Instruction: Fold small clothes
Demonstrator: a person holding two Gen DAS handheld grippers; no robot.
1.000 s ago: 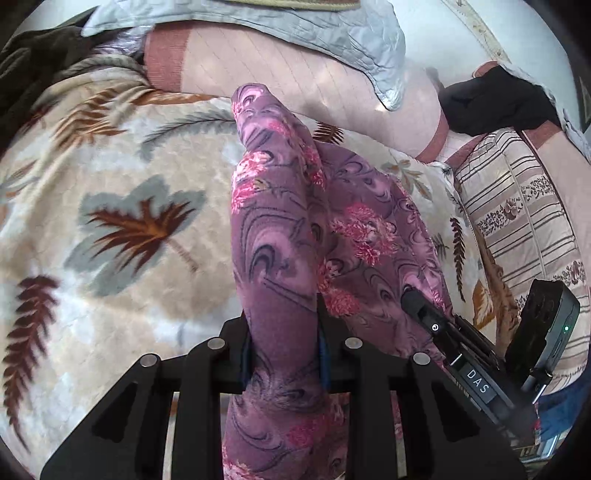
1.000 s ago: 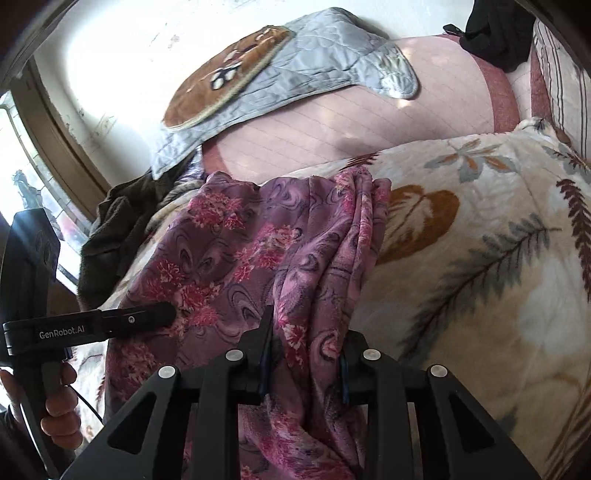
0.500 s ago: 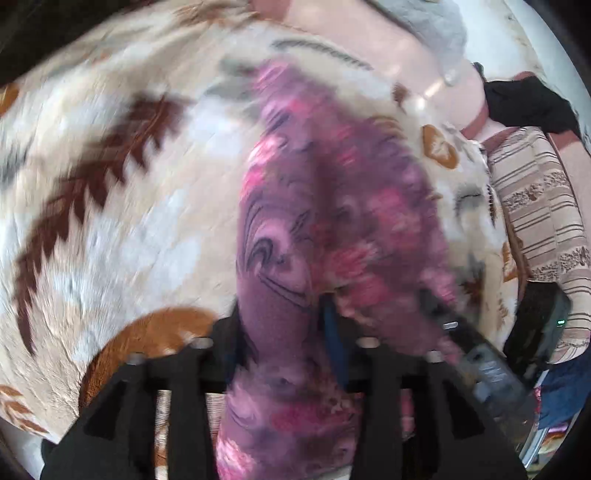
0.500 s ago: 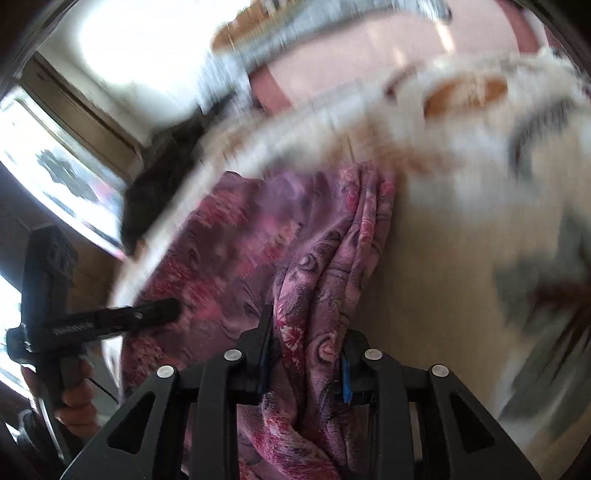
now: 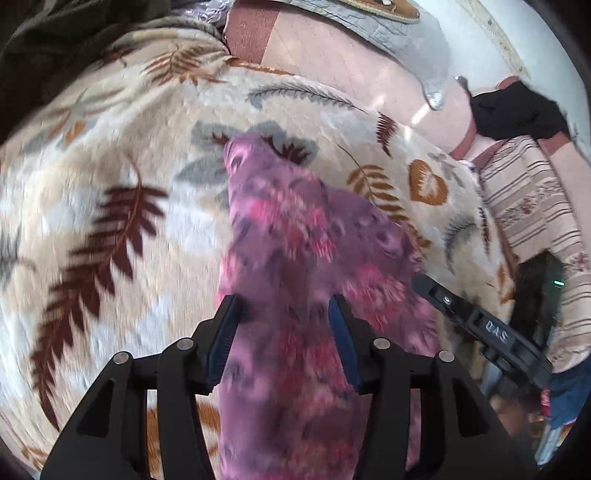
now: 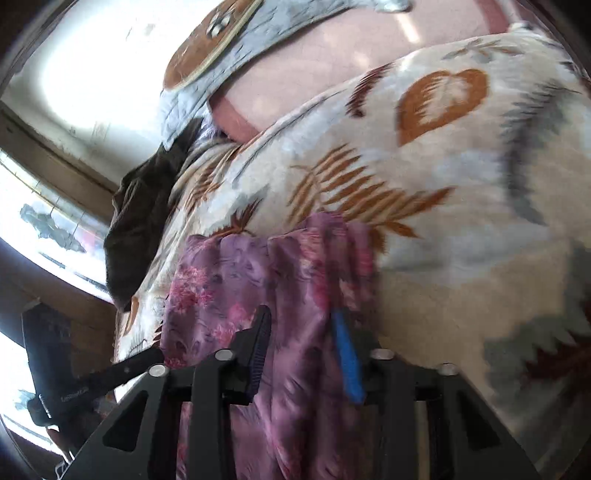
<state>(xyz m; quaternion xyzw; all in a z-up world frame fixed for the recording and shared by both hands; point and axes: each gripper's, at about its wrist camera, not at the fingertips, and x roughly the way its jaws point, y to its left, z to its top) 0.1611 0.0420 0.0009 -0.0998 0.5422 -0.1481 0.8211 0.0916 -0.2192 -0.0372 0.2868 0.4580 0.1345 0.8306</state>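
A purple garment with pink flowers (image 5: 295, 240) lies on the leaf-print blanket (image 5: 110, 184). In the left wrist view it runs from between my left gripper's (image 5: 282, 314) parted fingers up to a narrow far end. My left gripper is open around the cloth. In the right wrist view the same garment (image 6: 258, 273) lies bunched between the parted fingers of my right gripper (image 6: 301, 328), which is also open. The right gripper's body (image 5: 480, 325) shows at the right of the left wrist view; the left gripper's body (image 6: 92, 380) shows at lower left of the right wrist view.
A pink pillow (image 5: 332, 55) with a grey quilted cover (image 5: 399, 33) lies at the far side. Dark clothing (image 5: 55, 37) lies at far left, a black item (image 5: 517, 110) at far right. A striped cushion (image 5: 532, 206) is at right. A window (image 6: 37, 221) is at left.
Both grippers have opened from shut on the garment. The garment has been pulled nearer and now lies lower on the blanket, its far end shorter in view.
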